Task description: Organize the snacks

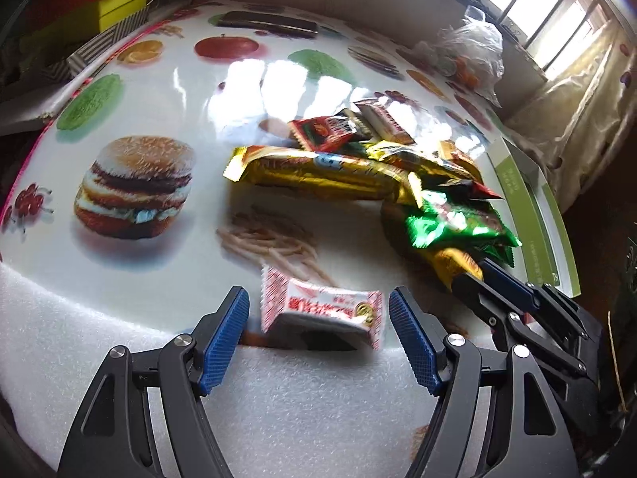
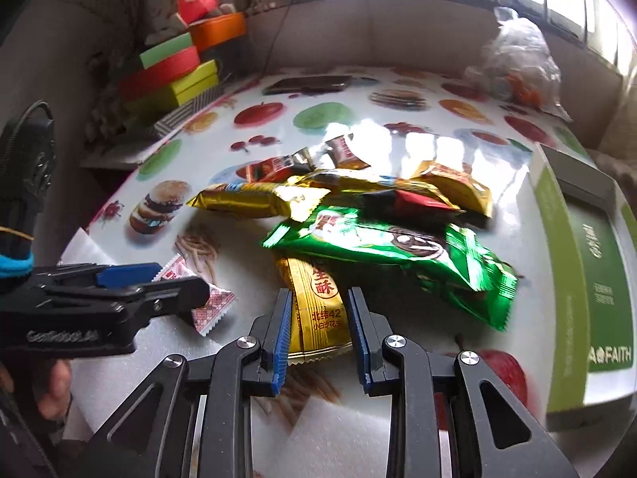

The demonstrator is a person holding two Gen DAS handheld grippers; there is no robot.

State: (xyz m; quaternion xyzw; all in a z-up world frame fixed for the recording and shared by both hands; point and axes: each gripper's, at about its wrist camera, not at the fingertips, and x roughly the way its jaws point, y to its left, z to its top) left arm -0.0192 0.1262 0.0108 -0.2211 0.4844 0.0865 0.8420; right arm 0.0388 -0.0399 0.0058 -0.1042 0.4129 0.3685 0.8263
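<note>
A pile of snack packets lies on the fruit-and-burger printed table (image 1: 167, 79): a long gold packet (image 1: 318, 173), a green packet (image 2: 390, 251) and red ones behind. My right gripper (image 2: 318, 292) is shut on a yellow peanut-crisp packet (image 2: 314, 310) whose far end lies under the green packet. In the left wrist view the right gripper (image 1: 469, 273) reaches in from the right with that yellow packet (image 1: 452, 261). My left gripper (image 1: 318, 294) stands open around a small white-and-red packet (image 1: 322, 310), and the pads do not touch it. The right wrist view shows the left gripper (image 2: 183, 279) beside that packet (image 2: 213, 306).
A green-and-white box (image 2: 577, 259) lies along the table's right edge. A dark phone (image 2: 306, 83) and a plastic bag (image 2: 517, 59) sit at the far side. Stacked coloured boxes (image 2: 171, 67) stand beyond the left edge. White foam sheet (image 1: 79, 318) covers the near edge.
</note>
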